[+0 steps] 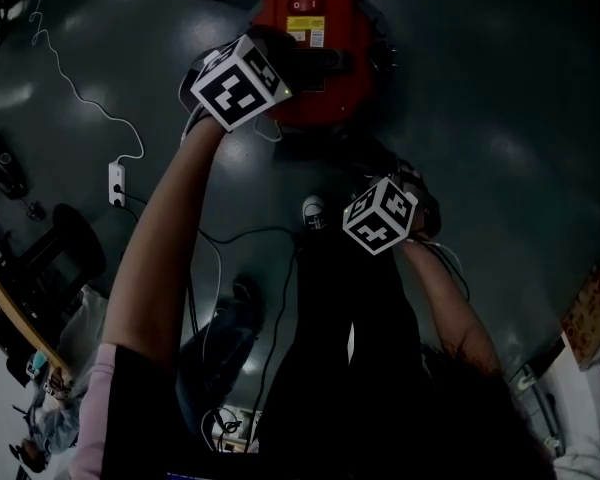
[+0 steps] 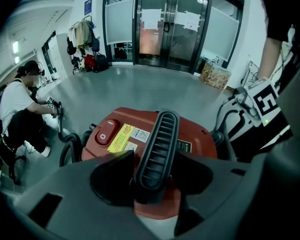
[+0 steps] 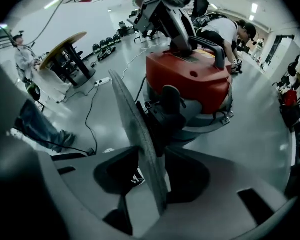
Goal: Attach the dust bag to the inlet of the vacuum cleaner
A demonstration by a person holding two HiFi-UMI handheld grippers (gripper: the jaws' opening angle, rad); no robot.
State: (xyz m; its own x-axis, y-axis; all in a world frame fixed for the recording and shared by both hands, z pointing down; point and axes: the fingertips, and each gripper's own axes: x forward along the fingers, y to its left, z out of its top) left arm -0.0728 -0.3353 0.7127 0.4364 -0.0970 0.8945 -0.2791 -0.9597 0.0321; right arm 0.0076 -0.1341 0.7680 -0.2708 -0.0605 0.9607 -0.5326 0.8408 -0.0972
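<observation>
The red vacuum cleaner [image 1: 315, 53] stands on the grey floor at the top of the head view. My left gripper [image 2: 152, 184] is shut on its black ribbed carry handle [image 2: 157, 149]; the right gripper view shows the same grip from the side, with the left gripper [image 3: 175, 29] above the red lid [image 3: 190, 79]. My right gripper [image 3: 150, 179] is shut on a flat grey card, the dust bag's collar [image 3: 135, 129], held edge-on just in front of the cleaner's lower body. A black part [image 3: 167, 109] sits right behind the card; what it is stays unclear. In the head view the right gripper [image 1: 385, 213] hangs below the cleaner.
A white power strip [image 1: 117, 181] and several cables lie on the floor to the left. A black hose [image 2: 70, 146] curls beside the cleaner, near a crouching person [image 2: 20, 114]. A round table [image 3: 65, 46] stands off to one side, glass doors [image 2: 170, 24] beyond.
</observation>
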